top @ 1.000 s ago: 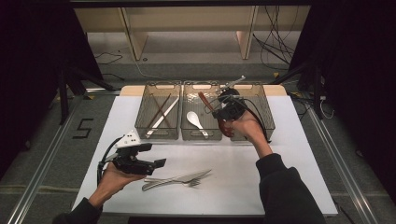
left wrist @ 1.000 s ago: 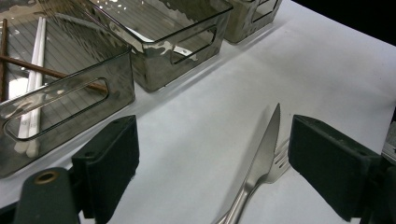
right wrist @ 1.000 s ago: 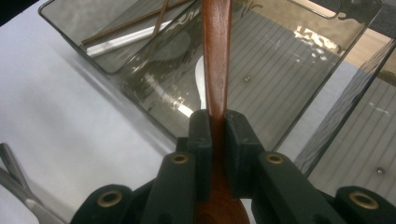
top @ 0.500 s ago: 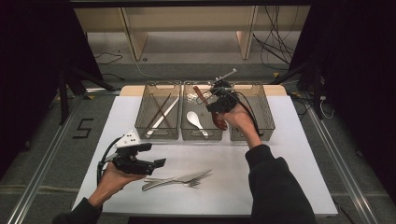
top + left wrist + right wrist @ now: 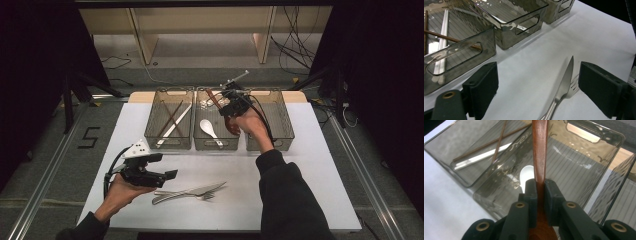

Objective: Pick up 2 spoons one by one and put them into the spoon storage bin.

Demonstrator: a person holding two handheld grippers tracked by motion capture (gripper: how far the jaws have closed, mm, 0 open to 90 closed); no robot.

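- Right gripper (image 5: 539, 188) has its jaws pinched narrow on the brown wooden spoon (image 5: 540, 150); in the right gripper view the handle runs up toward 12 o'clock between the pads and the bowl end sits below them.
- The spoon hangs over the middle clear smoky plastic bin (image 5: 216, 142), with a white ceramic spoon (image 5: 210, 129) lying inside.
- Risk: the grip sits on a thin, smooth handle, so the spoon may pivot or slide out if the hand tilts.
- Risk: the long handle pokes toward 11 o'clock in the high view; it may clip the bin wall on lowering and tip the bin.
- Risk: a drop from height could knock the white spoon or bounce the wooden one out.
- Risk: a wrong-bin drop; the left bin (image 5: 168, 140) with brown and white chopsticks (image 5: 172, 120) sits just beside at 9 o'clock, the right bin (image 5: 280, 140) at 3 o'clock.
- Left gripper (image 5: 537, 87) has its jaws wide and bare, resting near the steel knife (image 5: 564, 85) and steel fork (image 5: 573, 86) on the white table (image 5: 310, 180); a nudge could scatter them.
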